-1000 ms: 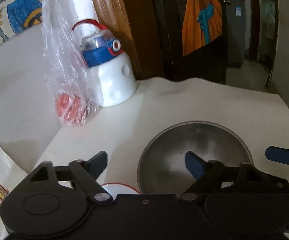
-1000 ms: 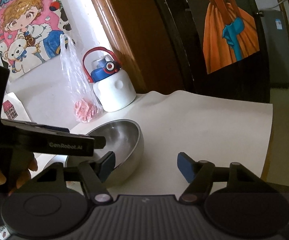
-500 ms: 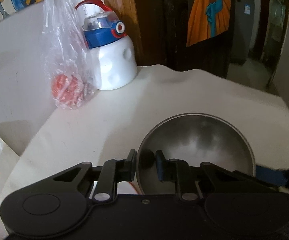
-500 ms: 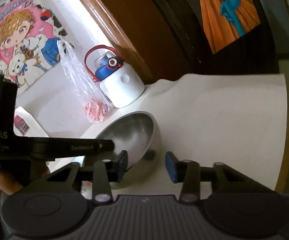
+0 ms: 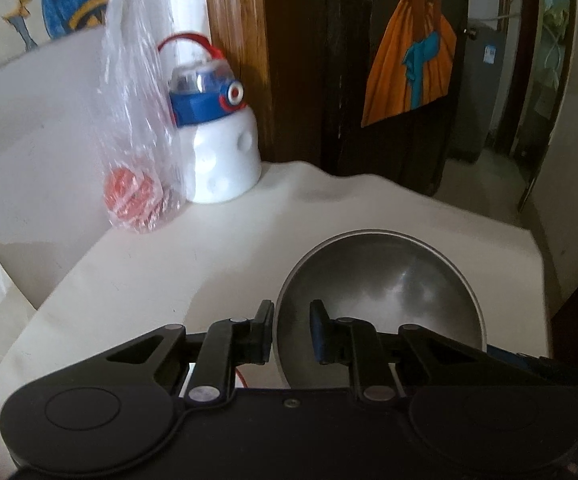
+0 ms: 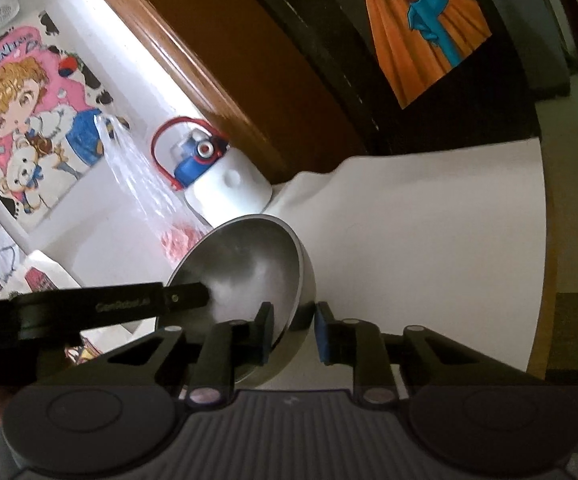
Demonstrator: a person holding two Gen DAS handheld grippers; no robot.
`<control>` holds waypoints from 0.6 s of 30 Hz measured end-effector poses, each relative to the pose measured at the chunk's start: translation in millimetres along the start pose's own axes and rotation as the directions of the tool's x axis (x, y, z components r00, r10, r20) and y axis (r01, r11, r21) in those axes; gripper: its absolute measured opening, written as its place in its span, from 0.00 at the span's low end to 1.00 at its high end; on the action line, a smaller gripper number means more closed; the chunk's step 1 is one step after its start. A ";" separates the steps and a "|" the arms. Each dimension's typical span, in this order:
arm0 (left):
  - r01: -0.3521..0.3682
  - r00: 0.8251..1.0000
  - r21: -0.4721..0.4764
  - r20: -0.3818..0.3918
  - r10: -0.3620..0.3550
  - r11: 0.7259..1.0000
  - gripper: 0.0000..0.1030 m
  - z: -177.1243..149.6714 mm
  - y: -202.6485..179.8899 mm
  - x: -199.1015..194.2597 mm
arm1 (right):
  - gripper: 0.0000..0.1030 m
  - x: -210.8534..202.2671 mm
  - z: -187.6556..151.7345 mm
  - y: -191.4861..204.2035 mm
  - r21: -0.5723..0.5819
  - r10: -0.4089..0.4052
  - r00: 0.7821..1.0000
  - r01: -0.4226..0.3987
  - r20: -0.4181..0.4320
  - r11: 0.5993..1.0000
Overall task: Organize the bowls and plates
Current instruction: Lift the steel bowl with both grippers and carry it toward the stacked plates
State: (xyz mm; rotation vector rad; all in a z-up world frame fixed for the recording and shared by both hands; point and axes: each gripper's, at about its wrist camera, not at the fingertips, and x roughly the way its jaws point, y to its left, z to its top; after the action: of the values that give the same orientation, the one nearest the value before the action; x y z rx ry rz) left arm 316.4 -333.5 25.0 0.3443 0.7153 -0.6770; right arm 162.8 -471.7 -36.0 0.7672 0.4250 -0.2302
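Bowl: we see a steel bowl [image 5: 381,292] over the white desk [image 5: 217,248], gripped at two sides of its rim; in the right view it sits tilted [image 6: 249,264].
Left tongs: our left tongs [image 5: 291,334] pinch the near rim, one finger outside, one inside.
Right tongs: our right tongs [image 6: 293,334] pinch the opposite rim the same way.
Left view only: a red-edged white plate [image 5: 245,378] peeks out under the tongs.
Right view only: the left tool's arm crosses the bowl; a cartoon poster [image 6: 29,120] hangs on the wall.
Both views: a white bottle [image 5: 219,136] and a plastic bag [image 5: 137,128] stand at the desk's far edge.
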 end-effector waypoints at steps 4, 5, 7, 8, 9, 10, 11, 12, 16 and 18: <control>-0.007 0.999 -0.003 0.041 0.007 1.000 0.20 1.3 -0.4 -25.0 | 0.24 -12.5 3.6 9.4 -0.008 0.018 1.000 -0.018 0.024 1.000; -0.009 0.999 -0.006 0.052 0.009 1.000 0.20 1.7 -0.1 -32.2 | 0.24 -15.8 3.9 12.6 -0.015 0.024 0.999 -0.024 0.028 1.000; -0.013 0.997 -0.013 0.077 0.014 1.000 0.20 1.6 1.4 -46.6 | 0.24 -21.7 3.7 20.8 -0.029 0.034 0.999 -0.033 0.033 0.999; -0.014 0.996 -0.015 0.088 0.015 1.000 0.20 0.8 2.4 -53.4 | 0.24 -24.8 3.2 24.7 -0.036 0.038 0.999 -0.037 0.035 0.999; -0.016 0.995 -0.015 0.096 0.017 1.000 0.21 0.2 3.5 -59.4 | 0.24 -27.6 2.8 28.2 -0.042 0.042 0.998 -0.040 0.037 0.998; -0.019 0.994 -0.016 0.104 0.021 1.000 0.21 -0.9 4.9 -65.5 | 0.24 -30.3 2.2 32.3 -0.049 0.046 0.998 -0.044 0.038 0.998; -0.024 0.994 -0.020 0.110 0.026 1.000 0.21 -2.5 7.1 -72.2 | 0.24 -32.5 1.7 36.1 -0.054 0.051 0.998 -0.049 0.037 0.997; -0.028 0.993 -0.023 0.114 0.030 0.999 0.21 -4.3 8.9 -77.7 | 0.24 -35.3 0.5 40.3 -0.059 0.056 0.998 -0.054 0.036 0.997; -0.043 0.990 -0.039 0.130 0.048 0.998 0.21 -15.0 18.1 -101.9 | 0.24 -46.2 -6.0 57.0 -0.092 0.076 0.997 -0.073 0.033 0.993; -0.045 0.989 -0.053 0.138 0.052 0.998 0.21 -22.0 24.1 -114.3 | 0.24 -51.9 -10.4 65.3 -0.110 0.087 0.996 -0.083 0.026 0.990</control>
State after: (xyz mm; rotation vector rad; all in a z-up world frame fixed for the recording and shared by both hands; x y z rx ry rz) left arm 258.3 -253.4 90.7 0.2652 0.5883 -0.6297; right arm 136.6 -416.0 21.3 0.6728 0.3721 -0.1375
